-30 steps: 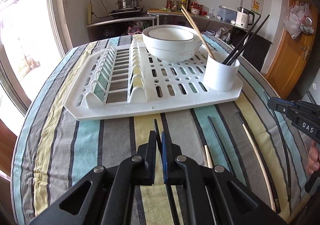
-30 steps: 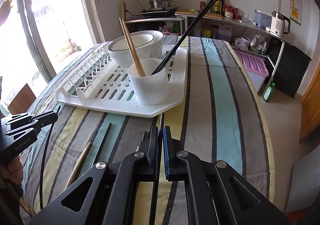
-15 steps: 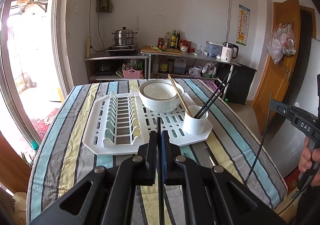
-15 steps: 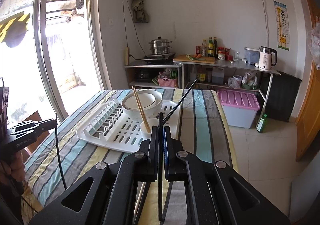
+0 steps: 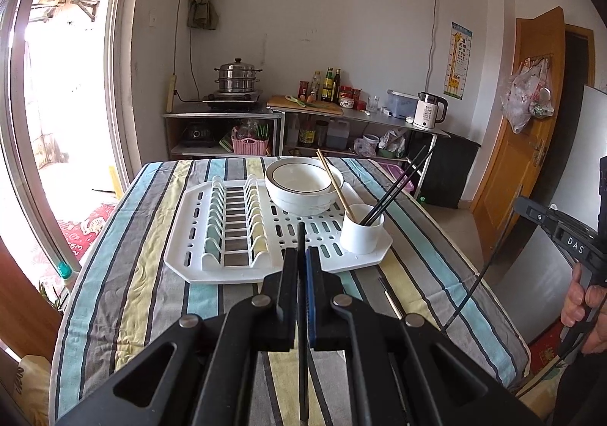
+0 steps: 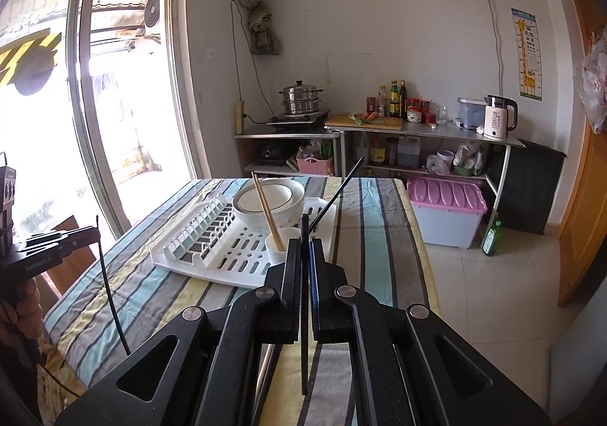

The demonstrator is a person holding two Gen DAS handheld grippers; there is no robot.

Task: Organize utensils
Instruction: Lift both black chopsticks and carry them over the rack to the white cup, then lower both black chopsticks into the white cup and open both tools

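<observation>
Left claw (image 5: 302, 266) was clamped on a black chopstick (image 5: 301, 331) at lower centre; right claw (image 6: 304, 259) likewise pinched its own black chopstick (image 6: 304, 312); either thin stick might pivot, missing the white cup (image 5: 361, 234) on the bench (image 5: 125, 293).

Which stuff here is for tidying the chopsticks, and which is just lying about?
For the job:
- left tool, shut on a black chopstick
- right tool, shut on another black chopstick
- white cup holding chopsticks
- loose chopstick on the tablecloth

Just lying about:
- bowls
- drying rack
- kettle
- steamer pot
</observation>
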